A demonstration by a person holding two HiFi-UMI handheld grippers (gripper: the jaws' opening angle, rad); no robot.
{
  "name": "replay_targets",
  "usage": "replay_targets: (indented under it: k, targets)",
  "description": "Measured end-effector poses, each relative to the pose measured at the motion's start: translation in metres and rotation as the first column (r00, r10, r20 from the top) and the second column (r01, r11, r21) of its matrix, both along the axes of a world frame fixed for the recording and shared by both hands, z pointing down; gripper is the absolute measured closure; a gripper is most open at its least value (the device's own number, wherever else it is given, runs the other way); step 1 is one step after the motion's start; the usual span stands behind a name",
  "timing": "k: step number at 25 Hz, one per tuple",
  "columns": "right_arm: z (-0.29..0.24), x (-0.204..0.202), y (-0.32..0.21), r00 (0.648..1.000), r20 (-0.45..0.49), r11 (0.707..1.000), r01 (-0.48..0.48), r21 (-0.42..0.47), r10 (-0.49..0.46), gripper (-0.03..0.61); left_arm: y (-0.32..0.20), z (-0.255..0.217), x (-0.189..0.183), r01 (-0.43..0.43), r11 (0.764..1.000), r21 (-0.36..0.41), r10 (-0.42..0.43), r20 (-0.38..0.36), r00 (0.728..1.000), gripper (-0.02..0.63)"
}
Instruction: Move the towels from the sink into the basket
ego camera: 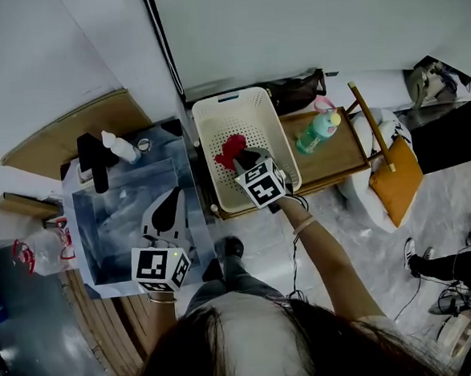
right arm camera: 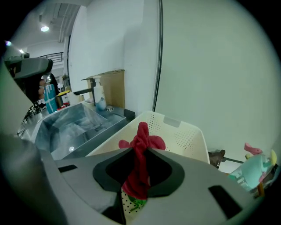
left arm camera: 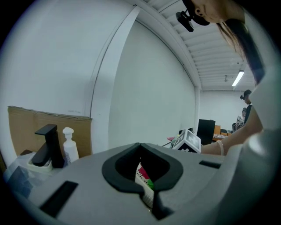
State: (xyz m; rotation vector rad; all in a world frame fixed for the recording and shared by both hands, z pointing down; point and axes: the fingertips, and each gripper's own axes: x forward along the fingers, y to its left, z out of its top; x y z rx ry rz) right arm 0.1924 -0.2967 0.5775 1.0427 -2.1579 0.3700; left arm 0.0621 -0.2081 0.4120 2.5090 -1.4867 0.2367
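A red towel [right arm camera: 142, 137] over the basket [right arm camera: 193, 132]
The right tool [right arm camera: 140, 150] pinched the red towel above the basket, ready to drop it in; the left tool [left arm camera: 140, 146], jaws together and empty, hovered over the sink [ego camera: 110, 232].

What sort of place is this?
Probably a workshop staged as a washroom: a steel sink with a black tap, a white perforated plastic basket beside it, and a long ceiling strip light overhead.

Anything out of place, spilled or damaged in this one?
Nothing stands out. The right gripper holds a bunched red towel over the white basket; the left gripper, above the sink, pinches a dotted cloth. No spill or damage shows.
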Motion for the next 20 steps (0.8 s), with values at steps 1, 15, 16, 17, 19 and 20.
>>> replay_targets:
  k: [1, 15, 16, 17, 19, 20]
  targets:
    - [0.003, 0.000, -0.002, 1.000, -0.008, 1.000, 0.002, -0.003, -0.002, 0.479, 0.001, 0.002, -0.001, 0.001, 1.000, -0.004, -0.001, 0.002, 1.000, 0.606]
    - [0.020, 0.006, -0.004, 0.999, -0.034, 0.998, -0.039, -0.045, 0.037, 0.448, 0.016, 0.010, -0.011, -0.011, 1.000, -0.028, 0.011, 0.011, 1.000, 0.606]
    - [0.017, 0.007, -0.003, 0.998, -0.027, 0.998, -0.050, -0.040, 0.049, 0.443, 0.017, 0.009, -0.011, -0.013, 1.000, -0.026, 0.013, 0.009, 1.000, 0.606]
    - [0.014, 0.008, -0.002, 0.998, -0.020, 0.997, -0.063, -0.035, 0.062, 0.443, 0.018, 0.008, -0.011, -0.016, 1.000, -0.024, 0.016, 0.009, 1.000, 0.606]
    - [0.007, 0.009, 0.001, 0.996, 0.000, 0.996, -0.089, -0.024, 0.089, 0.443, 0.021, 0.005, -0.011, -0.023, 1.000, -0.018, 0.023, 0.007, 1.000, 0.606]
    - [0.002, 0.009, 0.003, 0.995, 0.016, 0.995, -0.102, -0.018, 0.102, 0.443, 0.023, 0.003, -0.012, -0.026, 1.000, -0.014, 0.026, 0.007, 1.000, 0.606]
